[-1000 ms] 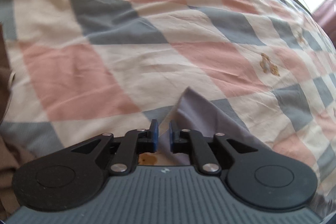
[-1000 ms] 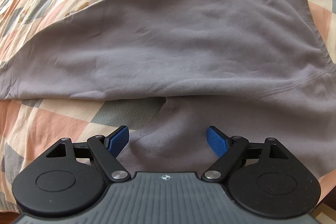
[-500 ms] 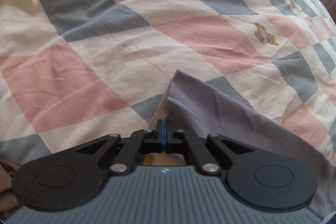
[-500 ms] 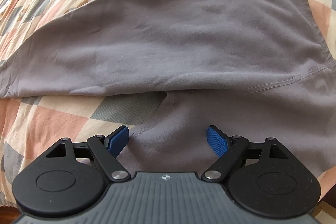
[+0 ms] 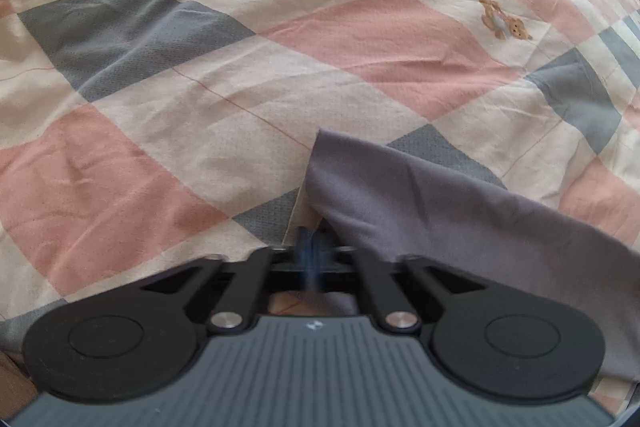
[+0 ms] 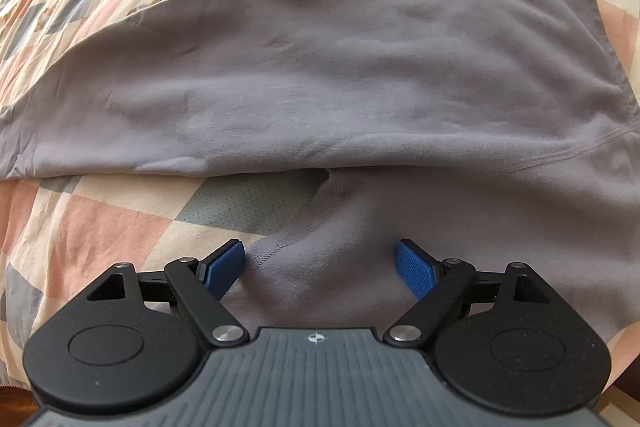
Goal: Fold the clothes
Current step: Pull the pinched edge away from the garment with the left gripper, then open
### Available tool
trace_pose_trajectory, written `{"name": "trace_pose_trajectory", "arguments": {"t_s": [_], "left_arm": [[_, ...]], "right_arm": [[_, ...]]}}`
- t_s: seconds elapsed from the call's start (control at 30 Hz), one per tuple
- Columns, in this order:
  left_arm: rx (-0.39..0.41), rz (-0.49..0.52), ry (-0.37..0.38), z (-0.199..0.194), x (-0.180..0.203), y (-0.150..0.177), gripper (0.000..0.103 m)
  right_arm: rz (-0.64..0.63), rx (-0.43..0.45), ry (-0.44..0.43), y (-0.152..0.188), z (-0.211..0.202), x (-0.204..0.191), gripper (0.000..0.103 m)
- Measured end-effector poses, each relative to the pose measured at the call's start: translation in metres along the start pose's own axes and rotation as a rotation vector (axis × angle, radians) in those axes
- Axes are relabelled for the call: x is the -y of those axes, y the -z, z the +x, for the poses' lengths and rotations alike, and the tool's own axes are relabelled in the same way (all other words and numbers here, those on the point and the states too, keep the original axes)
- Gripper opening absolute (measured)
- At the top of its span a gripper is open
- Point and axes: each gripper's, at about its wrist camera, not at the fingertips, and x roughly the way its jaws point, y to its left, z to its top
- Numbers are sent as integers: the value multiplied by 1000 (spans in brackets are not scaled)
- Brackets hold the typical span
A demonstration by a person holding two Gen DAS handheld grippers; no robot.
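- On the checked bedspread (image 5: 224,107) we've got a grey shirt (image 6: 340,75) spread out, partly doubled over, with one sleeve or flap running down toward the right gripper (image 6: 320,263).
- Left gripper (image 5: 310,255): blue pads pressed together on a corner of the shirt (image 5: 400,203). That corner stands up off the bed in a little peak, so we'd say the pinch has real cloth in it. Looks like it may have caught a bit of the bedspread too, hard to tell.
- Right gripper: fingers (image 6: 222,263) spread wide, hovering right over the stitched hem (image 6: 304,231), not holding anything.
- Handling-wise, we reckon this is light, soft knit. It's floppy with zero stiffness, so it'll sag and drag wherever it isn't held. Not fragile, not really slippery, but a thin single layer can slide out of a shallow pinch.
- Best spots to grab, in our opinion: corners and the sewn hem, where the fabric is doubled and thicker. Two holds well apart should keep the edge taut.
- Containers: none in either view, nothing to report there.
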Motion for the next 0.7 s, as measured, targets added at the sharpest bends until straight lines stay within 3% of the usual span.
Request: {"name": "trace_pose_trajectory", "arguments": {"t_s": [0.1,0.23,0.47,0.57,0.7], "left_arm": [[39,27,7,-20,-4,7,0],[86,-9,13,-47,-26,17,0],[93,-77,-54,-46,-39,26,0],[164,-32,17,-64,-15,29,0],[202,114,96,-69,33,38,5]], "right_arm": [[2,2,-1,-1,-1,-1,84],[13,7,-3,-1,-1,2,84],[-6,3,-3,-4,2,-4,84],[-23,27,-3,-5,-4,-7,84],[-38,118,-7,-8,-16,-10,82]]}}
